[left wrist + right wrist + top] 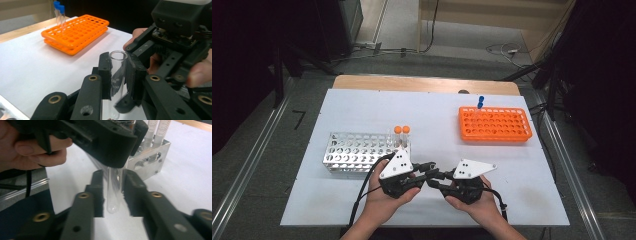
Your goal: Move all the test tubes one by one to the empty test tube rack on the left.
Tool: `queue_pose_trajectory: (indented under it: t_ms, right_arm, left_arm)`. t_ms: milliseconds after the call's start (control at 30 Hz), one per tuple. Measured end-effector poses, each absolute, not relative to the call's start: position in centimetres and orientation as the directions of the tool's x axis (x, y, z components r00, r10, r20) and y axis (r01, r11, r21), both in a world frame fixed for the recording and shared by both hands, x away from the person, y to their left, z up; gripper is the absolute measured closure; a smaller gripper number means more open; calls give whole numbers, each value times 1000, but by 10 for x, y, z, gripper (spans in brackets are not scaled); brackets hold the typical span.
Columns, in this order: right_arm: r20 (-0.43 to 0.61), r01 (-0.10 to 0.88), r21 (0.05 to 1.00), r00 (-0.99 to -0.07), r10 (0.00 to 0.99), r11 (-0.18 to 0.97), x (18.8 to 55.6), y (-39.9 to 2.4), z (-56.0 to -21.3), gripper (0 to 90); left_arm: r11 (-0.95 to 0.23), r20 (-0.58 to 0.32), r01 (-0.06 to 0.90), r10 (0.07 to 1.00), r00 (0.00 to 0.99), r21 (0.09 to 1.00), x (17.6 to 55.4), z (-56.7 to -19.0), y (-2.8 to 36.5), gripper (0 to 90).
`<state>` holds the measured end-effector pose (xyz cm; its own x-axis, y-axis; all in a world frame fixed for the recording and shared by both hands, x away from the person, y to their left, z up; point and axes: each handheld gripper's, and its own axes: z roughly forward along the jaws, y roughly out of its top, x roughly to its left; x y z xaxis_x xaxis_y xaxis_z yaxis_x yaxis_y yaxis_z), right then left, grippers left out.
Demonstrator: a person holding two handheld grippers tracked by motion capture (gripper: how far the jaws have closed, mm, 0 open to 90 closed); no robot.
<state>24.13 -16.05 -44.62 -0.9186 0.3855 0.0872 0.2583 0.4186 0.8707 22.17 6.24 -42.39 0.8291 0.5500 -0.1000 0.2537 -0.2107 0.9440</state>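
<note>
A clear, uncapped glass test tube (117, 75) stands upright between the two black jaws of my left gripper (118, 63), whose pads press on its upper part. Its rounded bottom end (112, 205) hangs between the jaws of my right gripper (113, 187), which stand open with a gap beside the glass. In the high view the left gripper (428, 170) and right gripper (435, 181) meet tip to tip near the table's front edge, each held in a hand.
An orange rack (495, 124) with blue-capped tubes (480, 101) sits at the back right. A metal rack (359, 150) holding two orange-capped tubes (401, 131) stands just behind the left gripper. The white table top (437, 125) lies between the racks.
</note>
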Motion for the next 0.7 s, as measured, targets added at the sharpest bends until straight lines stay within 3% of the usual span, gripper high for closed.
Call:
queue_pose_trajectory:
  t_ms: [333, 433, 700]
  right_arm:
    - [119, 283, 885, -905, 409, 369, 250, -180, -442, 102]
    - [117, 289, 885, -897, 426, 364, 253, -190, -442, 7]
    - [88, 301, 882, -861, 501, 362, 258, -220, -443, 0]
  left_arm:
    - [-172, -113, 260, 587, 802, 950, 224, -417, 80, 766]
    - [-165, -108, 254, 598, 794, 953, 224, -413, 85, 766]
    - [-137, -107, 252, 646, 756, 958, 225, -406, 108, 766]
